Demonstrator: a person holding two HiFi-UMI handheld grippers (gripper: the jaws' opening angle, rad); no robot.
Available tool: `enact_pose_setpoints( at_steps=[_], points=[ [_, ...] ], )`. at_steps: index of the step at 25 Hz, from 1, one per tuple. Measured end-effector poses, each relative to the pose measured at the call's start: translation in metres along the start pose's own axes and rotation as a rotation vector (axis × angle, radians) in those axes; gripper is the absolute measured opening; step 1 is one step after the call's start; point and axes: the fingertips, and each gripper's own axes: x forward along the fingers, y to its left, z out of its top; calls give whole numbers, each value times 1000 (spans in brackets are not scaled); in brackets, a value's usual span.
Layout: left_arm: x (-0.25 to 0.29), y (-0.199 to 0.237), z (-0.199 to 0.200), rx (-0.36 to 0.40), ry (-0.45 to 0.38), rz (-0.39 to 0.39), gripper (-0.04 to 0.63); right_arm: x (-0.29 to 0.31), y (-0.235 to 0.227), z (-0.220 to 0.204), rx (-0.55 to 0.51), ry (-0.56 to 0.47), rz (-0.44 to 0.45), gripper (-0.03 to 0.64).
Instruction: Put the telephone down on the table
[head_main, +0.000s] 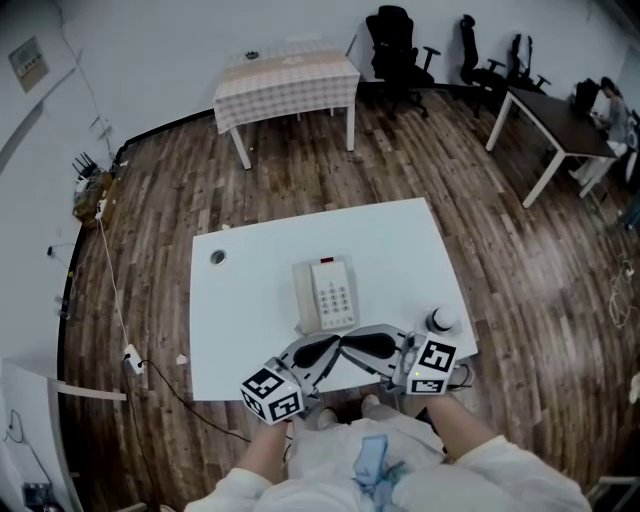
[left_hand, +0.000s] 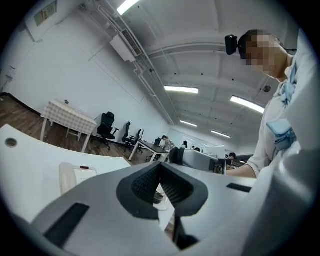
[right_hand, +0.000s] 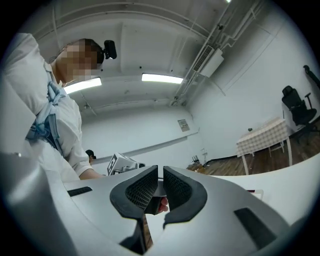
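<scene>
A white telephone (head_main: 325, 295) with a keypad and its handset on the left lies flat on the white table (head_main: 250, 330); it also shows low in the left gripper view (left_hand: 75, 176). Neither gripper touches it. Both grippers hover over the table's near edge, level, tips pointing at each other just in front of the phone. My left gripper (head_main: 333, 347) (left_hand: 160, 167) is shut with nothing in it. My right gripper (head_main: 352, 342) (right_hand: 160, 172) has a narrow gap between its pads and holds nothing.
A small white container with a dark top (head_main: 441, 321) stands at the table's near right corner, next to my right gripper. A round grommet (head_main: 217, 257) sits at the far left of the table. Further off are a checked-cloth table (head_main: 287, 85), office chairs (head_main: 395, 45) and a desk (head_main: 555, 125).
</scene>
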Motion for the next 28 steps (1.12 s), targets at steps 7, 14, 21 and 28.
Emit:
enact_pose_setpoints(
  at_steps=[7, 14, 21, 28],
  points=[
    [3, -15, 17, 128, -28, 13, 0, -6, 8, 11, -114, 4, -24, 54],
    [2, -17, 28, 199, -82, 37, 2, -15, 3, 19, -131, -27, -74, 54],
    [-2, -22, 34, 226, -109, 33, 2, -23, -1, 22, -151, -25, -110, 54],
    [-4, -28, 26, 261, -81, 37, 2, -24, -1, 16, -197, -4, -113, 54]
  ],
)
